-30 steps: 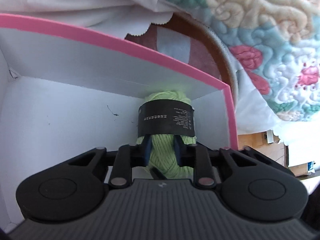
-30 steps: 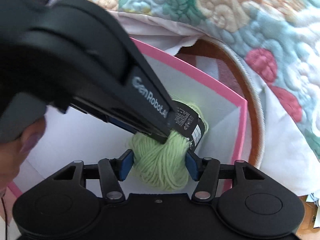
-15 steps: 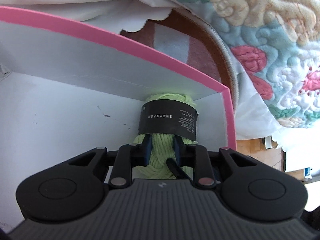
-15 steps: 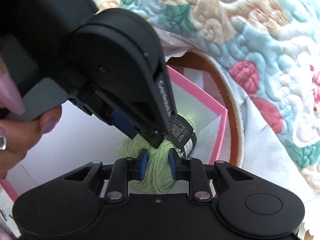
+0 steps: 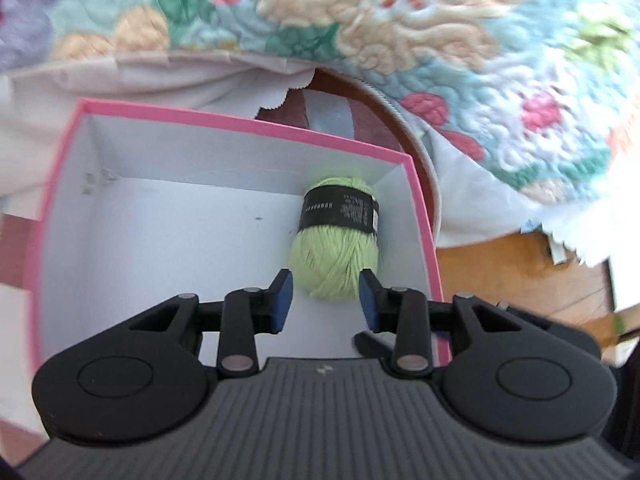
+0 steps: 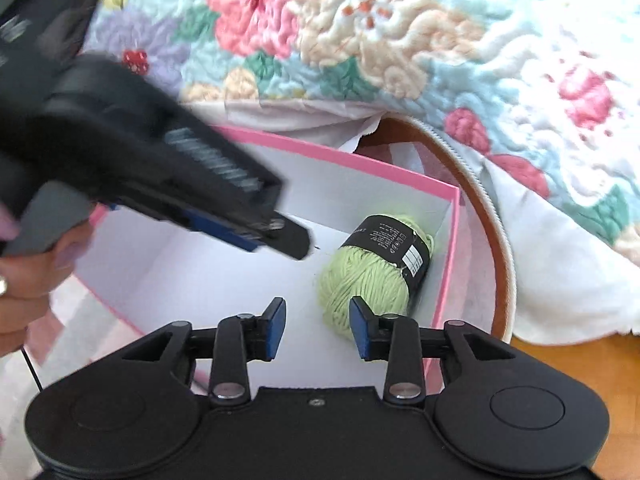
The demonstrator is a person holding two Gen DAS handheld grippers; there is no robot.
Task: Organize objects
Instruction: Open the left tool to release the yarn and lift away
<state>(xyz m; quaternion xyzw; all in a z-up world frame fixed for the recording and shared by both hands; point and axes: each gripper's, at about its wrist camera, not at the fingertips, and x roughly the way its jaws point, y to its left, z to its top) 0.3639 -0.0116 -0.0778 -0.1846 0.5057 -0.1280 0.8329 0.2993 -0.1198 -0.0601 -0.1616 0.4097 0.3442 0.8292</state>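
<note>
A light green yarn ball (image 5: 335, 258) with a black paper band lies in the far right corner of a white box with a pink rim (image 5: 248, 120). It also shows in the right wrist view (image 6: 366, 280), as does the box rim (image 6: 454, 248). My left gripper (image 5: 325, 300) is open and empty, just short of the yarn. My right gripper (image 6: 317, 328) is open and empty, above the box floor left of the yarn. The left gripper's body (image 6: 160, 184) crosses the right wrist view, held by a hand.
A flowered quilt (image 5: 400, 32) with a white lining hangs behind the box. A brown round rim (image 6: 496, 240) curves along the box's right side. A wooden floor (image 5: 520, 272) shows at the right. The box floor (image 5: 168, 248) left of the yarn is bare.
Both grippers have let go of the yarn, opened and pulled back and up. The yarn now lies alone in the box corner.
</note>
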